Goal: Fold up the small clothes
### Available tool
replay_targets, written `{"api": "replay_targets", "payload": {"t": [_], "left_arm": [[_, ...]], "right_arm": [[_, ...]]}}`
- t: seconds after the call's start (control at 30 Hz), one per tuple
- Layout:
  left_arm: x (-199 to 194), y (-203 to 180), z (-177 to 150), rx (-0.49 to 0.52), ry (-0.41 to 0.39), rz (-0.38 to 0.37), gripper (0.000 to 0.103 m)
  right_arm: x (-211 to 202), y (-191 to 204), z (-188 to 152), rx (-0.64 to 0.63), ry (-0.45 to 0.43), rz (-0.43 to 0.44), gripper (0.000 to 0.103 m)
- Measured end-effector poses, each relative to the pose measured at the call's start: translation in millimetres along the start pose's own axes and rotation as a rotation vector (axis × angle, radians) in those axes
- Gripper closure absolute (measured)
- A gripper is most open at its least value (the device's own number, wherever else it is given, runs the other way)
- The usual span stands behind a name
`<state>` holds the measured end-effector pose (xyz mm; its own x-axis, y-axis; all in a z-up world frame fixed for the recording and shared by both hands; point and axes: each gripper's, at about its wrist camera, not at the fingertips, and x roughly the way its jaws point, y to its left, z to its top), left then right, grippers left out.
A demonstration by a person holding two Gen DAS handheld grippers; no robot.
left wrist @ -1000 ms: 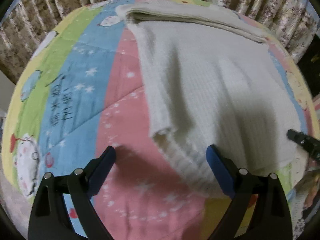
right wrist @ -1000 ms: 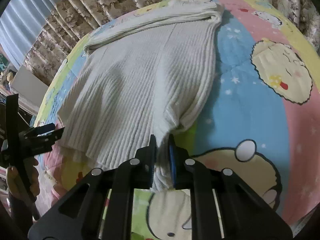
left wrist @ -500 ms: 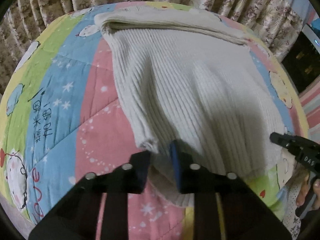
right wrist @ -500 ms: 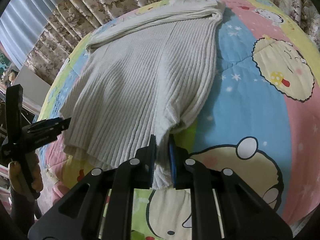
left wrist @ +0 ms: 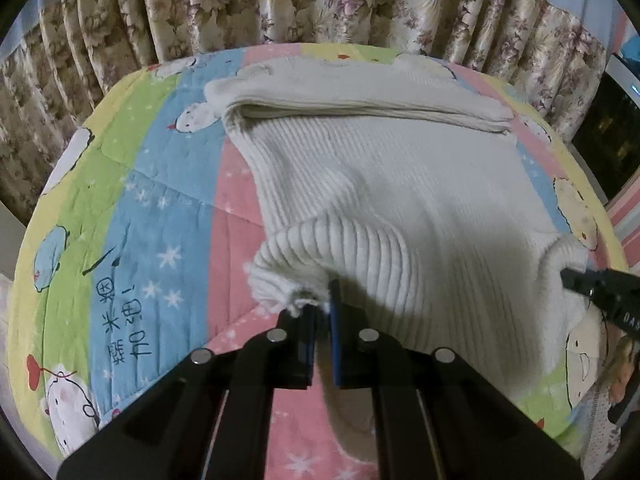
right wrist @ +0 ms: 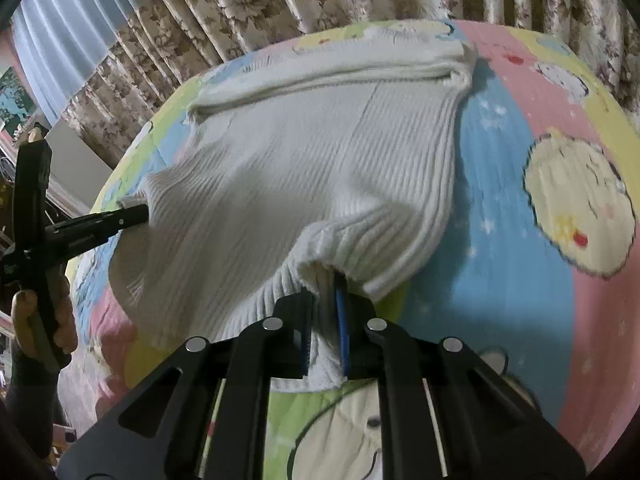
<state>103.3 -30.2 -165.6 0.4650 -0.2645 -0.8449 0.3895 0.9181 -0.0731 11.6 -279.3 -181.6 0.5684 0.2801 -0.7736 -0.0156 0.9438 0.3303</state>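
Observation:
A cream ribbed sweater [left wrist: 400, 184] lies flat on a colourful cartoon quilt [left wrist: 168, 216], with a thick fold across its far end. My left gripper [left wrist: 322, 312] is shut on the near left hem corner, which bunches up between the pads and is raised off the quilt. In the right wrist view the sweater [right wrist: 320, 152] hangs from my right gripper [right wrist: 326, 296], shut on the near right hem corner. Each gripper also shows in the other's view: the right gripper [left wrist: 572, 278] at the right edge, the left gripper [right wrist: 138, 214] at the left, both pinching fabric.
Flowered curtains [left wrist: 320, 4] hang right behind the bed's far side. The quilt [right wrist: 520, 240] spreads wide to either side of the sweater. A person's hand [right wrist: 24, 308] grips the left tool's handle. Dark furniture [left wrist: 608, 128] stands at the far right.
The left jaws, wide open a second ago, have shut on the left hem corner. Both grippers have risen a little, lifting the near hem off the quilt.

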Motion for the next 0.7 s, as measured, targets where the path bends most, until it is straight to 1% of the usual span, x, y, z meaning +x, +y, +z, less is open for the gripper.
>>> {"api": "replay_targets", "payload": {"t": [0.07, 0.13, 0.2, 0.27, 0.37, 0.47, 0.6, 0.7], "left_arm": [[-1.1, 8.6, -3.1, -0.018, 0.015, -0.023, 0.097], [-4.7, 14.5, -4.2, -0.022, 0.011, -0.033, 0.097], [-9.3, 20.7, 0.3, -0.044, -0.016, -0.056, 0.097], [-14.0, 26.3, 9.5, -0.068, -0.053, -0.061, 0.097], [-17.8, 30.8, 27.4, -0.080, -0.099, -0.059, 0.097], [-17.9, 31.0, 49.9, -0.068, -0.139, -0.071, 0.097], [-14.2, 26.3, 86.6, -0.033, -0.205, -0.068, 0.097], [0.4, 26.5, 113.6, -0.027, -0.226, -0.051, 0.097]], "right_arm": [[-1.7, -0.7, 5.8, -0.011, -0.012, 0.000, 0.093], [-4.9, -1.0, 11.4, -0.007, -0.026, 0.016, 0.092], [-7.4, -2.2, 17.0, 0.002, -0.039, 0.034, 0.092], [-12.7, -1.6, 24.2, 0.001, -0.067, 0.051, 0.092], [-20.6, -2.0, 35.7, 0.006, -0.109, 0.067, 0.092], [-24.4, -9.4, 49.0, 0.023, -0.142, 0.080, 0.092], [-16.8, -19.8, 70.9, 0.018, -0.167, 0.078, 0.092], [-7.4, -28.1, 95.2, -0.002, -0.190, 0.065, 0.092]]}}
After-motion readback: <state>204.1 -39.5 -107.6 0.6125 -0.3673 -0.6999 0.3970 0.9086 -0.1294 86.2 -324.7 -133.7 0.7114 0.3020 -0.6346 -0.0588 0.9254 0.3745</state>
